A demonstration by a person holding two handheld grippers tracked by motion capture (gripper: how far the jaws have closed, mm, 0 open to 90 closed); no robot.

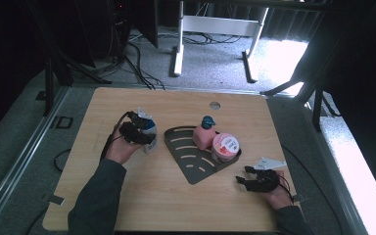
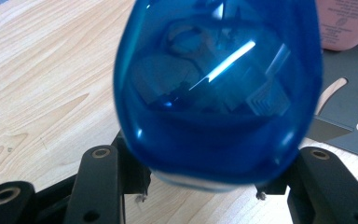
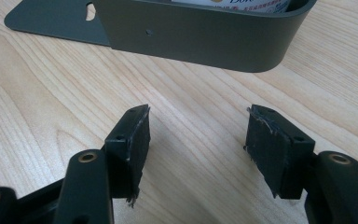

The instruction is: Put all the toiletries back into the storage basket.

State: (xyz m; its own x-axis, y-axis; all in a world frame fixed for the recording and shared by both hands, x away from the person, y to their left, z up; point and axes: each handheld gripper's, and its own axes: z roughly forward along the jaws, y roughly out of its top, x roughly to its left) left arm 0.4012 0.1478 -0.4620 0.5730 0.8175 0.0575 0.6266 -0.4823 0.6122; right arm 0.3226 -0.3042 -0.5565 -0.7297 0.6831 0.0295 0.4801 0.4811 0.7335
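We are holding a blue bottle (image 2: 216, 88) in the left gripper (image 1: 139, 133), over the left part of the wooden table (image 1: 142, 196), just to the left of the dark grey tray (image 1: 193, 169). In the left gripper view the blue bottle is sitting between the two black jaws, and the jaws are pinching its lower sides, one on each flank. In the high view the bottle is showing as a blue body with a whitish top, partly covered by the gripper and our left hand (image 1: 122, 149). The log-style motion aside, the frames are showing the pads against the bottle.

The right gripper (image 1: 258, 180) is resting near the table's right front corner, just in front of the tray's rounded end. Its jaws are standing spread apart with nothing between them; bare wood is showing in the gap in the right gripper view, and the tray wall (image 3: 200, 42) is standing just ahead.

In the tray we are seeing a pink bottle (image 1: 203, 137) with a teal cap (image 1: 207, 121), and right beside it a round pink-lidded tub (image 1: 224, 145), touching or nearly touching it.
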